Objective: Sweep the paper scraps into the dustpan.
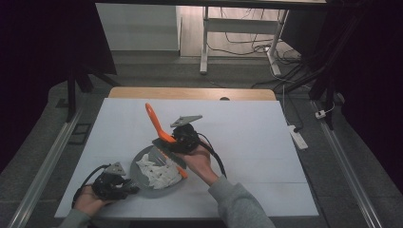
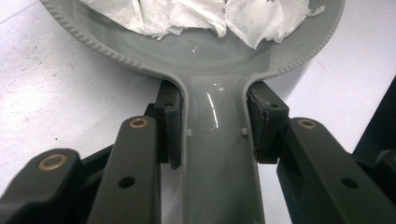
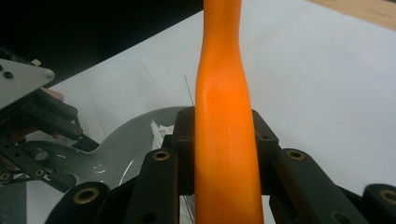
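Left gripper [image 1: 124,187]: jaws clamped on the handle of the grey pan [image 2: 205,56], pads [image 2: 169,119] on either side right where the handle meets the bowl. Pan looks like rigid, glossy plastic, so probably light but slick; gripping at the neck is the sensible spot and stops it rotating. Its long axis runs from the handle at the near left to the bowl further out.

In the bowl: torn white paper scraps [image 1: 159,173], soft and near weightless, likely to scatter.

Right gripper [image 1: 177,141], just beyond the pan's far rim: jaws closed on the orange spatula [image 3: 223,140] mid-handle. Stiff and smooth. Handle end points up and away from the pan; blade end angles down over the scraps.

White table mat [image 1: 247,137] underneath.
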